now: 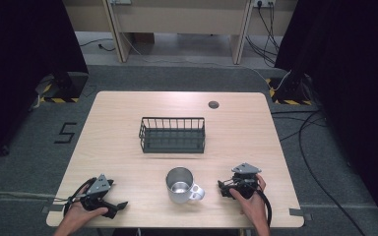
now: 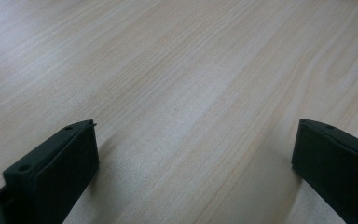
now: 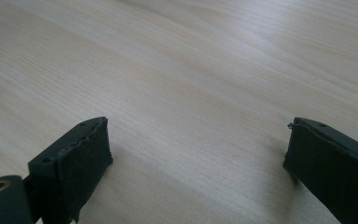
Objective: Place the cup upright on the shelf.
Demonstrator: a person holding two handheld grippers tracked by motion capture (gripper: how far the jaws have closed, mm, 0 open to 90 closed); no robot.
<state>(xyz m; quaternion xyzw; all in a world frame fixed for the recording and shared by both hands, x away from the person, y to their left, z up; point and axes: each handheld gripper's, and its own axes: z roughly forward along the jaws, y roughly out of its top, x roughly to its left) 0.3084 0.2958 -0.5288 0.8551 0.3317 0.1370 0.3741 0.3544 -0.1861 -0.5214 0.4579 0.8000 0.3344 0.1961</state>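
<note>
1. Left tool point(image 1: 112, 208) sits low on the bench point(image 1: 118, 113), jaws spread wide, nothing between them.
2. Right tool point(image 1: 222, 188), just right of the steel mug point(image 1: 181, 186), gapes wide too, empty.
3. Wire basket point(image 1: 173, 134) stands behind the mug.

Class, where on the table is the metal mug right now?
In the high view, the metal mug stands near the table's front edge, between both grippers, before the wire basket.

A light wooden table point(image 1: 128, 162) holds a dark wire basket point(image 1: 173, 134); nearer the front edge stands a shiny metal mug point(image 1: 181, 186).
</note>
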